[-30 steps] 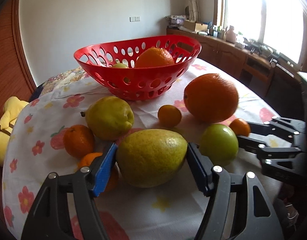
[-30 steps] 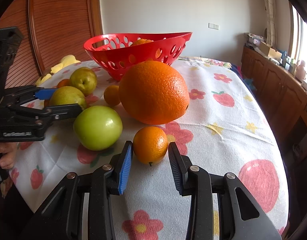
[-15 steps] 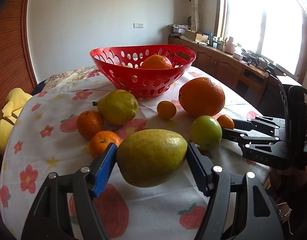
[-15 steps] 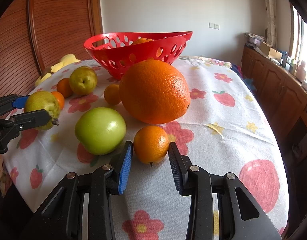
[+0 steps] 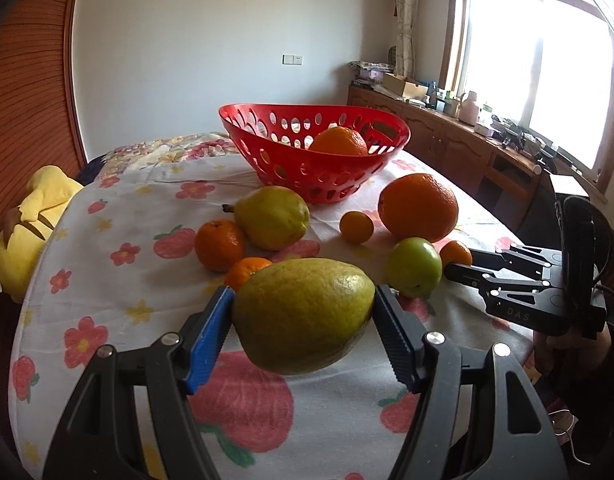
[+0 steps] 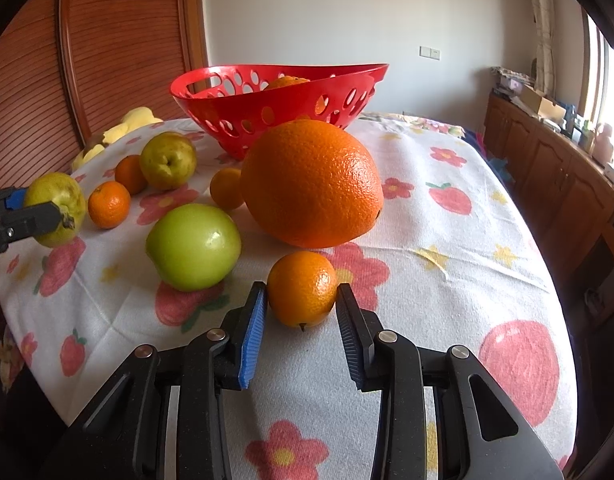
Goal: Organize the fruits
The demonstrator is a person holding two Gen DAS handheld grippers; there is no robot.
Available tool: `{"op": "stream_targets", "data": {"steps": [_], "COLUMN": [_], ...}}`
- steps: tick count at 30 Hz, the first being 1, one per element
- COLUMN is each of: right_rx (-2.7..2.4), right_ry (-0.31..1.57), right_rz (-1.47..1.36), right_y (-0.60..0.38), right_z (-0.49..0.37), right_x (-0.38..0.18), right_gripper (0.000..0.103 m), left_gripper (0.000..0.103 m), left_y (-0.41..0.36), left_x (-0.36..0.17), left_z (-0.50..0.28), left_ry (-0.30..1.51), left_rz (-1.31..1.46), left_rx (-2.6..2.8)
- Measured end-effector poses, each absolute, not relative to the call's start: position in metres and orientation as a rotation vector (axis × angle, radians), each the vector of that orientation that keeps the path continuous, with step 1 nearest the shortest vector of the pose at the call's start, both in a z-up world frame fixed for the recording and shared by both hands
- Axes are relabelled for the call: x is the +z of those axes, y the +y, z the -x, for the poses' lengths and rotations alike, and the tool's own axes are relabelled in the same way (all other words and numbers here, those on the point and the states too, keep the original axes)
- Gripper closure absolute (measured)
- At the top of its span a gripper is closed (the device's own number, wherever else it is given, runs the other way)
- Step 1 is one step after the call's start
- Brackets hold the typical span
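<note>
My left gripper [image 5: 303, 298] is shut on a large yellow-green pear [image 5: 303, 320] and holds it clear above the flowered tablecloth [image 5: 119, 296]. The same pear [image 6: 57, 208] shows at the left edge of the right wrist view. My right gripper [image 6: 302, 294] is shut on a small mandarin [image 6: 302, 284] that rests on the cloth; both pads touch its sides. A red perforated basket [image 5: 235, 120] stands at the back of the table with an orange [image 5: 339, 142] inside.
Loose on the cloth lie a big orange [image 6: 313, 184], a green apple [image 6: 193, 246], a second pear [image 6: 168, 160] and three mandarins [image 6: 109, 204]. A yellow plush toy [image 5: 35, 216] sits at the table's left edge. A wooden sideboard [image 5: 467, 152] runs along the right wall.
My left gripper has lifted the pear off the cloth and drawn back from the other fruit. The right gripper has stayed around the small mandarin, its pads drawn slightly closer.
</note>
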State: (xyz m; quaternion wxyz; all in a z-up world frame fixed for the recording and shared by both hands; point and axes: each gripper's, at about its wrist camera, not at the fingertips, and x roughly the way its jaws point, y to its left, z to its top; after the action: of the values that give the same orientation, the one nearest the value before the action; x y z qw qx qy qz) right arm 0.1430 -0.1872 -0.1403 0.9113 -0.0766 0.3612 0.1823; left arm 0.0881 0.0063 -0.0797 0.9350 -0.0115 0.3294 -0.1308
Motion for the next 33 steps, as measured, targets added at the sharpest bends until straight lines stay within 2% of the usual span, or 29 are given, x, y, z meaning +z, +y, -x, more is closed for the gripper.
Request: {"op": "stream_targets", "data": {"steps": [12, 33], "right_rx": [0.389, 0.416], "right_ry": [0.720, 0.565], "right_rz": [0.170, 0.198], "right_y": [-0.190, -0.201], "right_z": [-0.137, -0.165], "right_x": [-0.133, -0.043], "right_gripper": [0.069, 0.069], "left_gripper": [0.034, 0.034], "left_y": [0.007, -0.004], "left_x": [-0.066, -0.013], "left_z": [-0.095, -0.152], "left_ry": [0.640, 0.537], "left_rz": [0.016, -0.048], "left_rx": [-0.290, -0.298]}}
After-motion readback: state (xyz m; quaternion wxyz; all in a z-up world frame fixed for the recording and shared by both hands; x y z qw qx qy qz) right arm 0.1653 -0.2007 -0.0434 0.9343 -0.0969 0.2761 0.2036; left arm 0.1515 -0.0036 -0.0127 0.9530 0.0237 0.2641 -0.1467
